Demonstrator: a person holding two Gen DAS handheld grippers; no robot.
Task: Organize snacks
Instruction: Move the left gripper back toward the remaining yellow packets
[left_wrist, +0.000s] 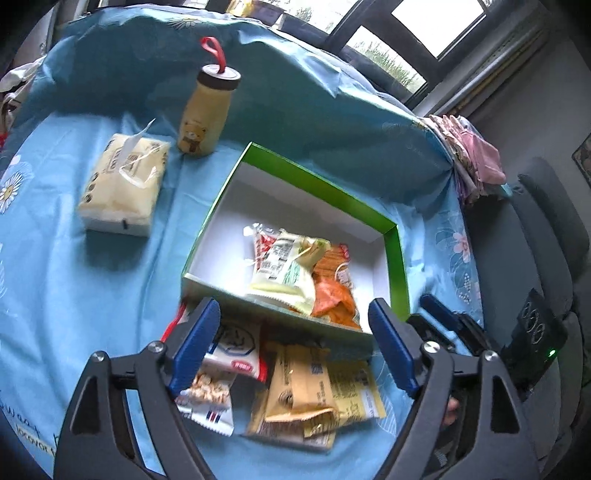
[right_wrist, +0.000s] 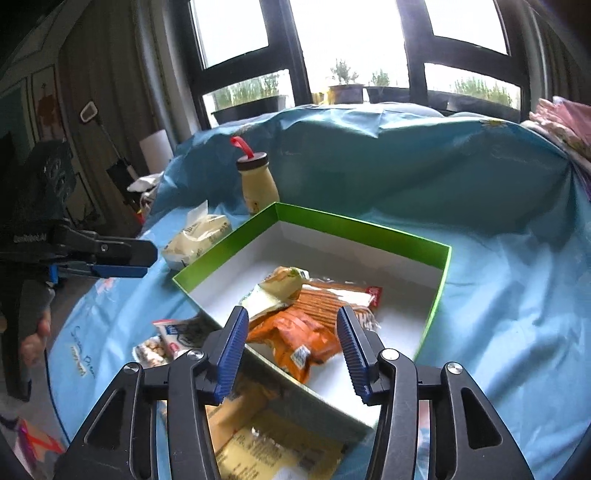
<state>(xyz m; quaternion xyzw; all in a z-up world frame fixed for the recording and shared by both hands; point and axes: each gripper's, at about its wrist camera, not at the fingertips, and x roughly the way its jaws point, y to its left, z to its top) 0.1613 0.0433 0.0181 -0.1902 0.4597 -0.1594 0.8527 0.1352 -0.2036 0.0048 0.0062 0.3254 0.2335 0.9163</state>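
Little can be read. The blue cloth (right_wrist: 498, 280) bears cursive lettering near its left edge, too distorted to make out. The snack packets (left_wrist: 295, 387) in front of the green box (left_wrist: 397, 266) and those inside it carry fine print and labels, all blurred. The tissue pack (left_wrist: 122, 184) shows illegible printed marks.

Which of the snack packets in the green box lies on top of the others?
The pale yellow-white packet. It rests over the red-and-white packet and the orange packets inside the green box.
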